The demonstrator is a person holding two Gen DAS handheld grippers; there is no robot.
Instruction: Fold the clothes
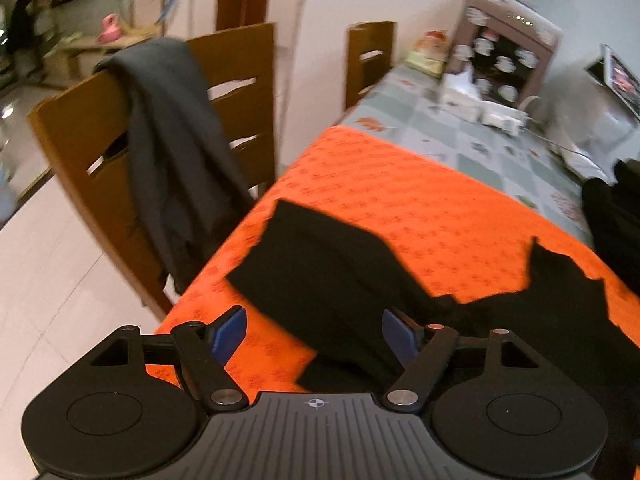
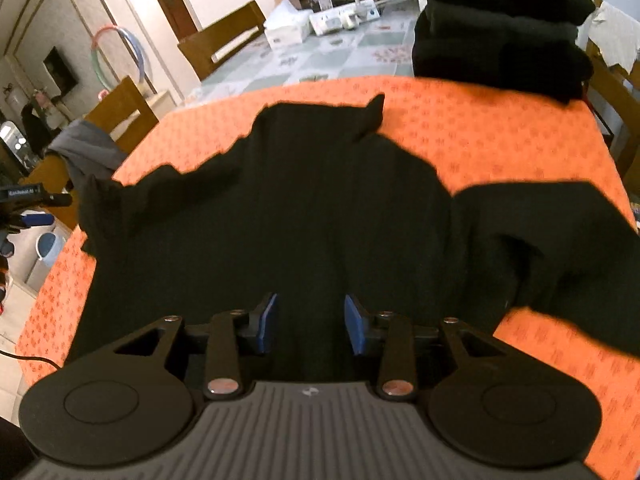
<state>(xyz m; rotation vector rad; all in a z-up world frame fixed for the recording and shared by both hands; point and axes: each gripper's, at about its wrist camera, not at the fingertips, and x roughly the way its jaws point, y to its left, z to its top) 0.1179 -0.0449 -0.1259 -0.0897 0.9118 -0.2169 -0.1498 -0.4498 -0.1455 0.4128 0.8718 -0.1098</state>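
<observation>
a: what's furthest left?
b: a wooden chair (image 1: 100,152) pulled up at the table's left side; a dark grey garment (image 1: 172,160) hangs over its backrest; a second wooden chair (image 1: 370,60) stands further along the same side.

a: and the left gripper (image 1: 314,336)?
b: its blue-padded jaws stand wide apart with nothing gripped; it hovers over the near left part of the orange cloth (image 1: 400,192), above the black garment (image 2: 288,208); one sleeve reaches toward the table's left edge.

a: where exactly is that garment lying?
b: spread out on the orange cloth, roughly in the middle of it; crumpled rather than flat; the collar end points away from the grippers; the other sleeve is bunched up on the right.

a: the right gripper (image 2: 310,322)?
b: jaws parted, though narrower than the left one's; black fabric lies below the gap, but the pads do not press on it.

a: anything on the right?
b: a stack of folded dark clothes (image 2: 496,28) sits at the far right corner of the orange cloth; beyond it the checked tablecloth (image 2: 320,56) carries a white tissue box (image 2: 286,32) and a power strip (image 2: 344,18).
</observation>
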